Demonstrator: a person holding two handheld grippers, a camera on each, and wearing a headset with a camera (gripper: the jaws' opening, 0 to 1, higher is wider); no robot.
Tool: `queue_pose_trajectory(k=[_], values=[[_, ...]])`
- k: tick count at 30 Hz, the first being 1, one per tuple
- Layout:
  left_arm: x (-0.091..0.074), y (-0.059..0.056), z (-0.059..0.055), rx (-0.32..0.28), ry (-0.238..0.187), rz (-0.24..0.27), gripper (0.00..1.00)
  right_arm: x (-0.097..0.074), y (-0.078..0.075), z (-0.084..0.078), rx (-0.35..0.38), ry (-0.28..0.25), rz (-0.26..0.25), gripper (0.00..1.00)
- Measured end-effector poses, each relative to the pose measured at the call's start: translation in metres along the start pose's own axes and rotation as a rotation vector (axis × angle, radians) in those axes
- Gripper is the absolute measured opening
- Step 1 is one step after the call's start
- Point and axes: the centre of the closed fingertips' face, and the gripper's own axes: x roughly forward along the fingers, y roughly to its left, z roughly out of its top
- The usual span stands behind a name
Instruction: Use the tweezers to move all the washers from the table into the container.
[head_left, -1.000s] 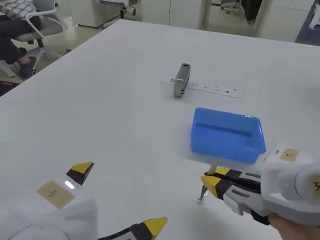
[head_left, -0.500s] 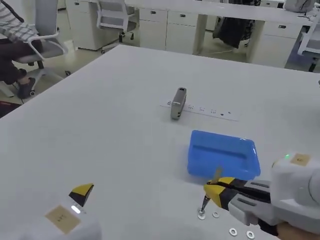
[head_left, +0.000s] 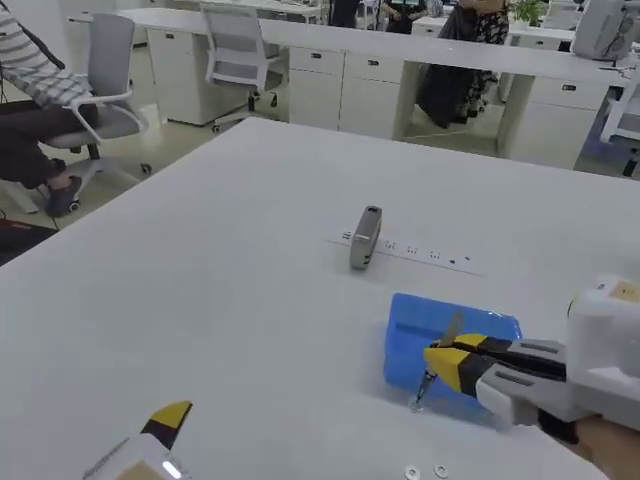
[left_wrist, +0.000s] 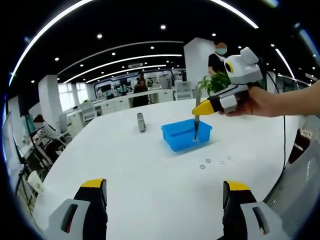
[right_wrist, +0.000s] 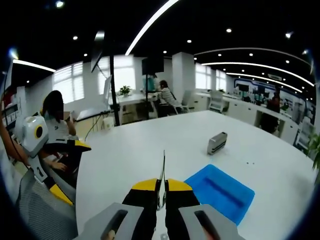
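Task judged part-way at best, not finished. The table (head_left: 200, 300) carried the work, and loose washers lay on it.

The blue container (head_left: 405, 335) sat on the table, ahead of the person. Looking into it from the left gripper view, we made out no washers on its floor (they are small and that view is coarse, so we could not rule any out).

The left gripper (left_wrist: 164, 186) hung low over bare table, well apart from the container. Its fingers were spread wide with nothing between them.

The right gripper (head_left: 445, 362) had its fingers (right_wrist: 150, 186) pinched together on the tweezers (head_left: 424, 385). The tweezers pointed down, their tips at the container's near wall in the head view and over its inside in the left gripper view. We could not tell whether a washer sat in the tips.

At least four washers (left_wrist: 202, 166) lay on the table near the container's front side. We judged these left to move, plus whatever the tweezers might have carried.
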Motion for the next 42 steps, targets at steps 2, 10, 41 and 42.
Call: queue_pose_trajectory(k=[2,10,41,42], values=[[0.001,0.0,-0.001,0.0,0.005,0.001,0.99,0.002,-0.005,0.006,-0.003,-0.007,-0.001,0.0],[0.001,-0.001,-0.003,0.001,0.013,-0.005,0.99,0.019,-0.025,0.028,-0.024,-0.042,-0.027,0.0],[0.003,0.003,-0.012,0.008,0.06,0.022,0.99,0.072,-0.082,-0.022,0.132,0.007,-0.145,0.01],[0.003,0.003,-0.012,0.008,0.06,0.023,0.99,0.072,-0.083,-0.024,0.134,0.01,-0.148,0.01]])
